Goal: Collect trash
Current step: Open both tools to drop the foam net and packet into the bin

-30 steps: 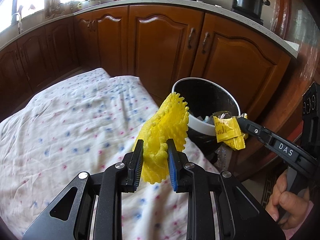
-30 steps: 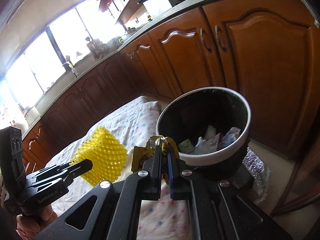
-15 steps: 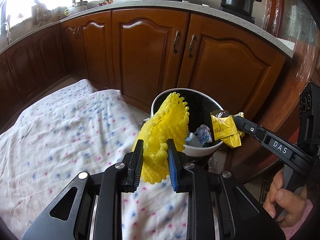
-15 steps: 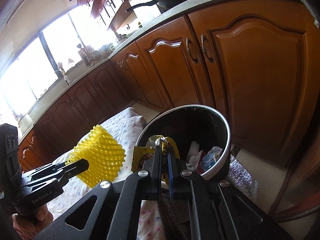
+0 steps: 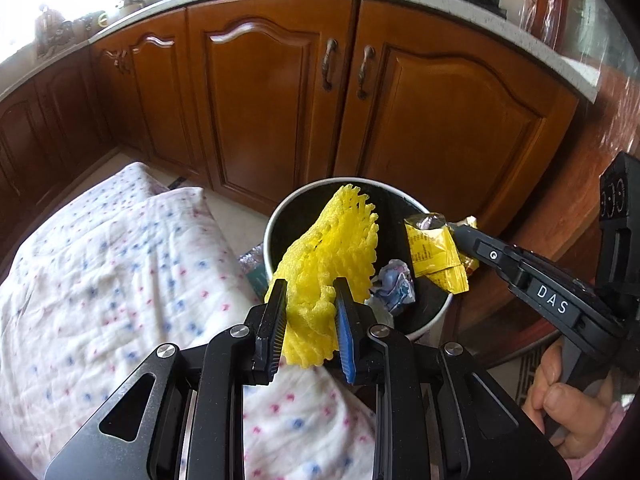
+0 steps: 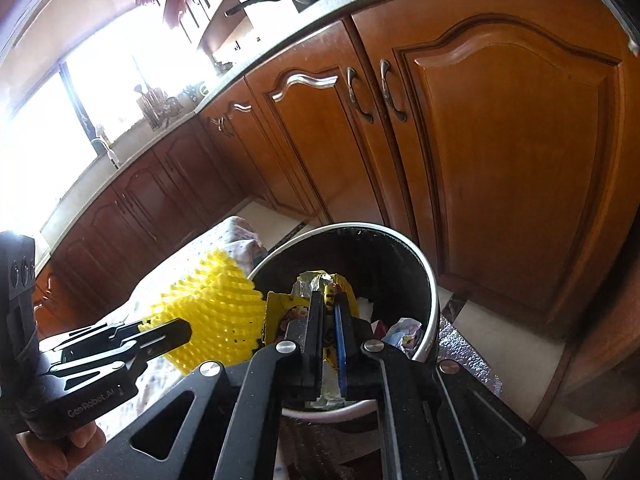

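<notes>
Trash sits in both of your tools at once. Your left tool (image 5: 310,300) pinches a yellow foam fruit net (image 5: 328,252), its two fingers pressed into the crumpled lower part while the meshed upper part fans out above the mouth of the waste bin (image 5: 276,220). Your right tool (image 6: 329,312) has its fingers squeezed together on a crumpled yellow snack wrapper (image 6: 280,316), which hangs over the bin's opening too; from the left view that wrapper dangles at the bin's far-right rim, just beside the net but apart from it. Inside the black-lined, white-rimmed bin lie a few discarded pieces, among them a bluish crumpled wrapper (image 5: 394,286). The bin stands on the floor in front of the brown wooden cabinet doors (image 5: 448,128), right next to the edge of a white cloth with red and blue dots (image 5: 100,280) that covers the surface under your left tool. Your right hand (image 5: 568,404) shows at the lower right, wrapped around the tool's handle.
</notes>
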A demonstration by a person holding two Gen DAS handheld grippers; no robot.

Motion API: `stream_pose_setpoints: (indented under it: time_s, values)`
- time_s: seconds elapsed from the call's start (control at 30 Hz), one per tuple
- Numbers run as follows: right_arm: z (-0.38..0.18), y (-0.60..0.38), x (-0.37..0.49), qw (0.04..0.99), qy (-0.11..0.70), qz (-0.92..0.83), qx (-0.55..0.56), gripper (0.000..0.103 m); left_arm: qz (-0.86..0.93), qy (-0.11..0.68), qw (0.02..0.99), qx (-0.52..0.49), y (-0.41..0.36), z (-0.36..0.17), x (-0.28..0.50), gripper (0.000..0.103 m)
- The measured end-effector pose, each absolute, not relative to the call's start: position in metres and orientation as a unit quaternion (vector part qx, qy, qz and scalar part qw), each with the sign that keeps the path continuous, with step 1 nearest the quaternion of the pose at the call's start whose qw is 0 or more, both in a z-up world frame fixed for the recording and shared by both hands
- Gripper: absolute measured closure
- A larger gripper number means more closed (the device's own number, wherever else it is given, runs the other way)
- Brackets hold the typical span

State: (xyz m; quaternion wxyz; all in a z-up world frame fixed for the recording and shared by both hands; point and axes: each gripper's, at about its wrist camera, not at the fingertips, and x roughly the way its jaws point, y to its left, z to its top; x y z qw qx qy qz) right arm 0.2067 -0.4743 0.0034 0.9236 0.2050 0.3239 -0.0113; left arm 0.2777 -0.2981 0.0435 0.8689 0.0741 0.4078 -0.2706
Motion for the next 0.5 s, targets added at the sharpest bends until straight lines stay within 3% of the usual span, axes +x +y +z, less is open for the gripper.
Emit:
stream_pose_setpoints:
  time_s: [0.27, 0.33, 0.37, 0.4, 0.5]
  values:
    - [-0.014, -0.482, 0.220, 0.912, 0.347, -0.016, 0.218, 0.093, -0.274, 0.436, 0.853, 0.081, -0.318, 0.026, 0.298, 0.079]
    - [-0.015, -0.486, 0.224, 0.910, 0.348, -0.016, 0.225, 0.085, -0.276, 0.439, 0.851, 0.082, -0.320, 0.025, 0.299, 0.077]
    - [-0.016, -0.487, 0.225, 0.908, 0.349, -0.016, 0.229, 0.081, -0.276, 0.441, 0.850, 0.081, -0.320, 0.024, 0.298, 0.071]
    - [-0.017, -0.489, 0.225, 0.907, 0.349, -0.015, 0.234, 0.075, -0.277, 0.444, 0.849, 0.078, -0.320, 0.023, 0.298, 0.059]
    - [-0.014, -0.490, 0.222, 0.908, 0.343, -0.014, 0.241, 0.068, -0.280, 0.442, 0.849, 0.069, -0.318, 0.026, 0.299, 0.046]
